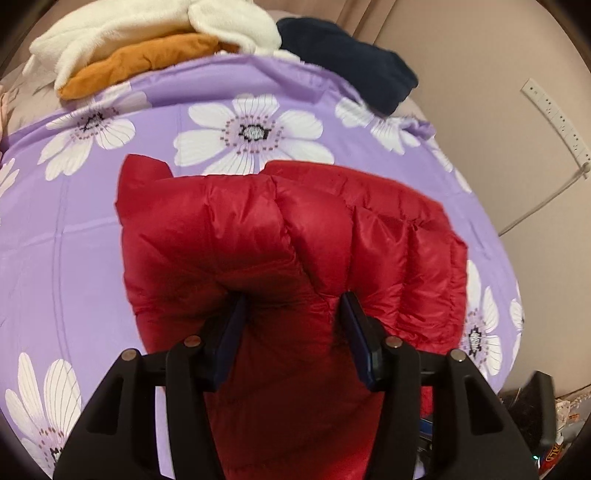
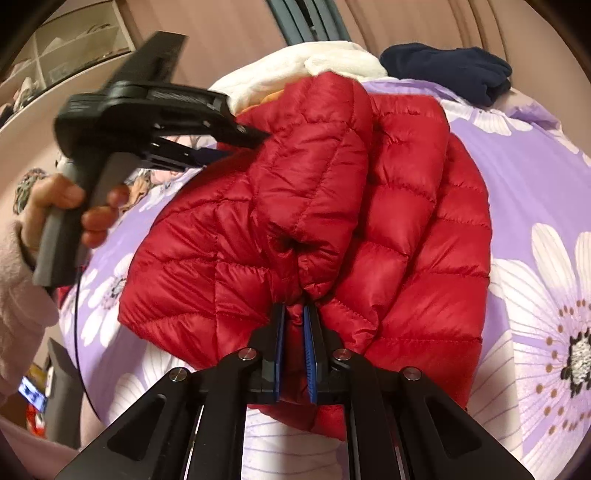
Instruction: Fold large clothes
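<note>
pinching, right fingers: the right gripper (image 2: pixel 294 317) has its blue-padded jaws drawn close together, clamped on a thin bunched fold of the red quilted puffer jacket (image 2: pixel 306 206).
left fingers: the left gripper (image 1: pixel 293 306) has its dark pads part-way apart with a thick roll of the jacket (image 1: pixel 280 236) between them; the fabric bulges against both pads, but whether they truly press it i cannot tell.
left gripper from the side: in the right wrist view its black body (image 2: pixel 236 142) reaches into the jacket's far upper edge, tips buried in the red fabric.
hand: a person's hand (image 2: pixel 62 206) wraps the grey handle of that left gripper, with a pale fleecy sleeve (image 2: pixel 22 295) at the wrist.
jacket: partly folded and bunched, lifted at the gripped edges, the rest lying on the bed.
bedspread: a lilac sheet printed with large white daisies (image 1: pixel 92 221) lies under the jacket.
pile beyond: a cream fleece garment (image 1: pixel 147 29) rests on a folded mustard-orange garment (image 1: pixel 140 62) at the far edge; a dark navy garment (image 1: pixel 351 62) sits just beside them.
wall: a white power strip (image 1: pixel 554 118) hangs on the beige wall, well apart from the jacket.
</note>
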`<state>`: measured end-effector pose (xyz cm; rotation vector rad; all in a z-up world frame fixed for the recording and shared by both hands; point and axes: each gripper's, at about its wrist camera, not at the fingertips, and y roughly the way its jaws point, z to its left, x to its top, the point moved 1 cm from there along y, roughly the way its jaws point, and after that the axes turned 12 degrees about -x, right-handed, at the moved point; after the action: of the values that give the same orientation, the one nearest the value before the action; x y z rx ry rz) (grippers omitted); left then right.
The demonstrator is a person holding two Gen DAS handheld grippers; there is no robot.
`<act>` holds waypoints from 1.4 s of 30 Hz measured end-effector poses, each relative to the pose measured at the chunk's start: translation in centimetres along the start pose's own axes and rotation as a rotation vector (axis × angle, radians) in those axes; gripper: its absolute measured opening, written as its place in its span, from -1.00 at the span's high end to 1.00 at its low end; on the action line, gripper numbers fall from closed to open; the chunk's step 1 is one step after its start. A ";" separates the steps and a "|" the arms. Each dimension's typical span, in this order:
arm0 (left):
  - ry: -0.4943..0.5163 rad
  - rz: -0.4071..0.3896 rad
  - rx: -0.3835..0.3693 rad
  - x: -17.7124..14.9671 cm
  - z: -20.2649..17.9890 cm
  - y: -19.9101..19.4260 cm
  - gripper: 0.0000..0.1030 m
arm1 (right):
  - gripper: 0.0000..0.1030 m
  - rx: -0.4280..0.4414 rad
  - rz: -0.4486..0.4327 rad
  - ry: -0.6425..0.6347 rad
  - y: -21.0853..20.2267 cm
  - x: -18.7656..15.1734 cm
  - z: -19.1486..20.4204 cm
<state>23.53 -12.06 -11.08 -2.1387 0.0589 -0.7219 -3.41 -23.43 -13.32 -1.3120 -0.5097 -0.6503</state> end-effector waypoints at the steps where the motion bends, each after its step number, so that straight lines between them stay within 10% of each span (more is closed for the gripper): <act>1: -0.002 0.004 0.001 0.1 0.1 0.2 -0.03 | 0.81 -0.006 -0.003 -0.003 -0.4 0.1 0.1; 8: 0.004 0.014 -0.009 0.1 -0.2 0.1 -0.02 | 0.78 0.061 -0.135 0.097 -6.2 2.7 -1.6; 14: 0.010 0.005 -0.004 0.1 -0.5 0.0 -0.02 | 0.78 -0.046 -0.210 0.045 -4.7 7.7 -1.2; 26: 0.027 0.013 0.022 0.3 -0.5 1.2 -0.01 | 0.80 -0.160 0.003 0.064 4.7 9.7 -2.6; 42: 0.077 -0.083 0.016 -4.8 -3.1 -5.9 -0.01 | 0.79 -0.087 -0.091 0.081 -0.5 9.3 -1.9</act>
<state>16.76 -9.16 -7.52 -2.1078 0.0055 -0.8501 2.93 -26.71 -7.04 -1.3435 -0.4814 -0.8055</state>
